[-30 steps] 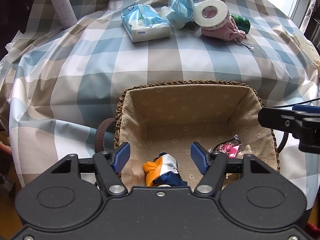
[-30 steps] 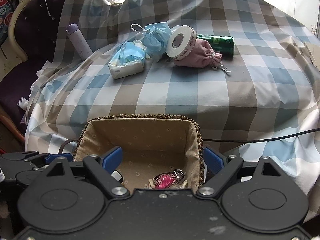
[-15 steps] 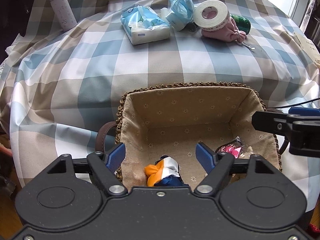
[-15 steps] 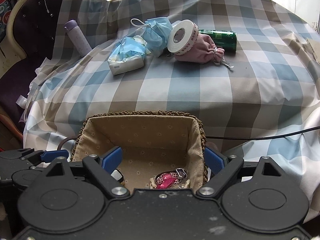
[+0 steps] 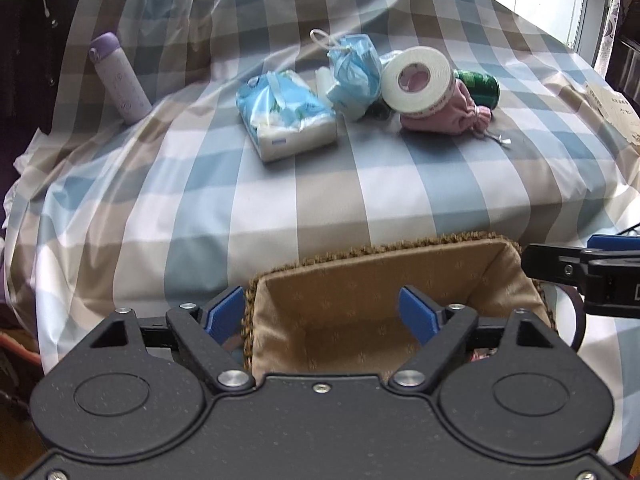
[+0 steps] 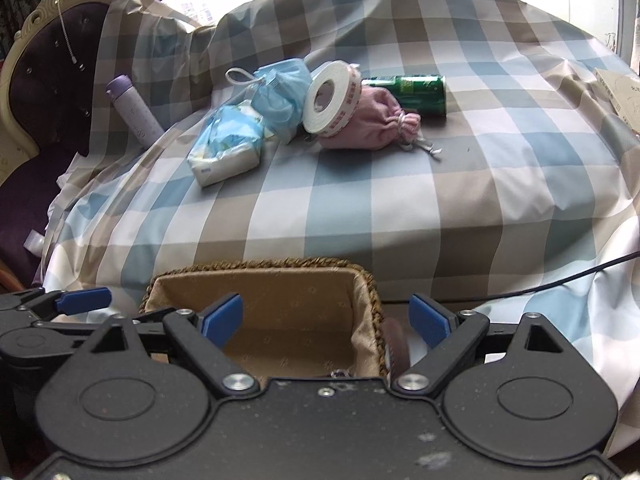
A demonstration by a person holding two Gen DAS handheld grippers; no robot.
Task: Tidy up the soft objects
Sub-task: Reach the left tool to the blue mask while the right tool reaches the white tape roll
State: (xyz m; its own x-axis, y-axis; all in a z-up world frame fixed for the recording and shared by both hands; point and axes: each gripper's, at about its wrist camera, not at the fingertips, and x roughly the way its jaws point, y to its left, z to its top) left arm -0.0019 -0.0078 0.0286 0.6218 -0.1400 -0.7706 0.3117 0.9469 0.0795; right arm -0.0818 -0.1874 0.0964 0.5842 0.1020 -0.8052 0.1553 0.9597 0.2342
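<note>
Basket [image 5: 384,276] with a woven rim and a tan cloth lining sits at the near edge of the checked cloth [image 5: 280,184], right under both grippers. The left gripper [image 5: 323,312] hangs over the basket's left side; its blue fingers have just been opening and now stand wide apart with nothing between them. The right gripper [image 6: 328,318] hangs over the basket's right rim, its fingers also spread wide and holding nothing; they too have just been opening a bit more.

Far back on the cloth the soft things lie in a bunch. A pack of tissues [image 5: 286,120] lies on the left. Just beside it is a crumpled blue face mask [image 5: 354,70]. Next comes a pink drawstring pouch [image 5: 448,114] with a white roll of tape [image 5: 418,80] leaning on it. A green can [image 6: 416,90] lies on its side behind the pouch. A purple bottle [image 5: 118,78] leans well apart, at the far left
</note>
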